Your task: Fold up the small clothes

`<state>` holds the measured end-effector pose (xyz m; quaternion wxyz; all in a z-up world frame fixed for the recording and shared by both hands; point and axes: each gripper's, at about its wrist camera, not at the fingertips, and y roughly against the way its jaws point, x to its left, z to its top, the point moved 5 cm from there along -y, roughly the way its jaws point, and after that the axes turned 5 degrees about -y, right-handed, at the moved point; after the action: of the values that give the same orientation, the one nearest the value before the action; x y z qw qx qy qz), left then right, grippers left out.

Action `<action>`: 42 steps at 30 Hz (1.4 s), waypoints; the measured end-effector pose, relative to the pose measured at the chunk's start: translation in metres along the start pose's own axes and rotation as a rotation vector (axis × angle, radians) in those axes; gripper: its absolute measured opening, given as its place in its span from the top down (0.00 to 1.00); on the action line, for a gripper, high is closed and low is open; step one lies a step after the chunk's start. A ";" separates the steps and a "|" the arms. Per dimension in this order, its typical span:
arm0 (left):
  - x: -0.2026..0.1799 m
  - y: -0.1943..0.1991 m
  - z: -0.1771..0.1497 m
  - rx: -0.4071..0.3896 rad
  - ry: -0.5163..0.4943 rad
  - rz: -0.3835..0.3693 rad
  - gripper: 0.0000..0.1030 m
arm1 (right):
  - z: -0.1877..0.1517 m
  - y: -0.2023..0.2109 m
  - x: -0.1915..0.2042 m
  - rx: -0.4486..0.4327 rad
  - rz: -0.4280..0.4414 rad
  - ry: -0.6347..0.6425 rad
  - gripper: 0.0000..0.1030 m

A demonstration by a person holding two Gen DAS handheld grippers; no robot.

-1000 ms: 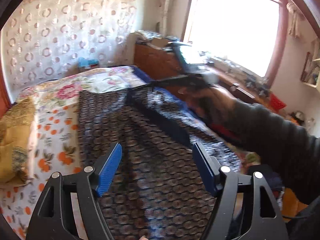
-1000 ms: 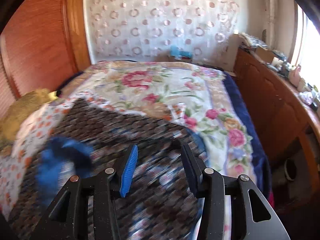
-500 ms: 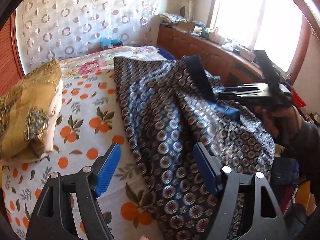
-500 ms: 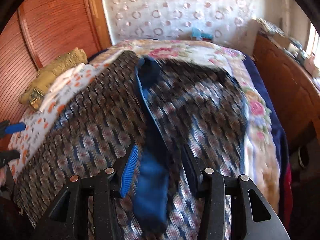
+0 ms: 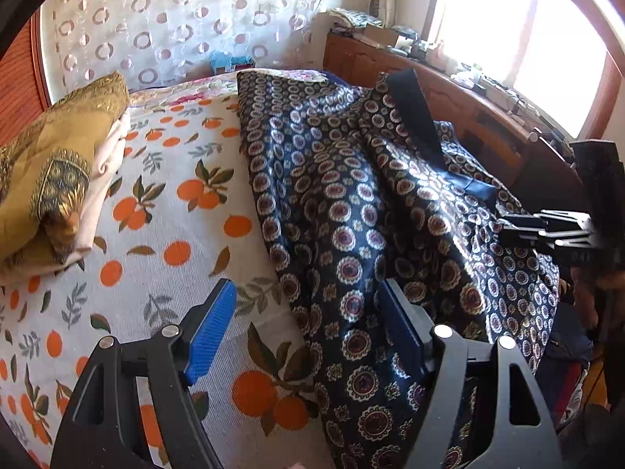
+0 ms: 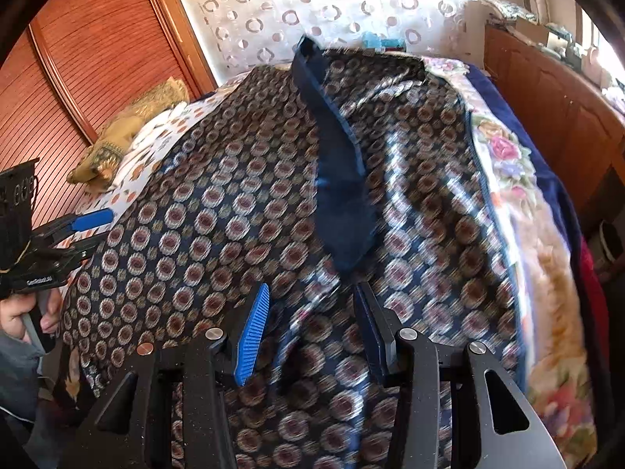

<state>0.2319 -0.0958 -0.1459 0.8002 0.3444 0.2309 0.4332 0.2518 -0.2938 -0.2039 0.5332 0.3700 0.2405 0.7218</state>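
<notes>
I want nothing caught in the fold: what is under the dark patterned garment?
The patterned garment lies on the orange-print sheet, with the floral blanket showing past its right edge. Anything beneath its middle is covered and cannot be seen.

My left gripper [image 5: 306,336] fills the bottom of its own view, jaws spread wide with nothing between the blue pads. My right gripper [image 6: 310,328] sits low centre in its view, jaws also apart. At that view's left edge, my left hand [image 6: 27,314] grips its handle.
</notes>
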 end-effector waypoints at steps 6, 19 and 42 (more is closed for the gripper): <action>-0.004 -0.002 -0.004 0.003 0.003 0.001 0.27 | -0.005 -0.004 0.000 -0.013 -0.011 -0.022 0.90; -0.020 0.002 -0.003 -0.008 -0.026 -0.015 0.27 | -0.037 0.082 -0.042 -0.161 -0.065 -0.095 0.99; -0.017 -0.004 0.009 -0.014 -0.025 0.009 0.27 | -0.048 0.114 -0.053 -0.184 -0.169 -0.104 0.85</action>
<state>0.2316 -0.1148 -0.1422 0.8035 0.3451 0.2163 0.4342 0.1545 -0.3774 -0.1629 0.6355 0.3350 0.1757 0.6731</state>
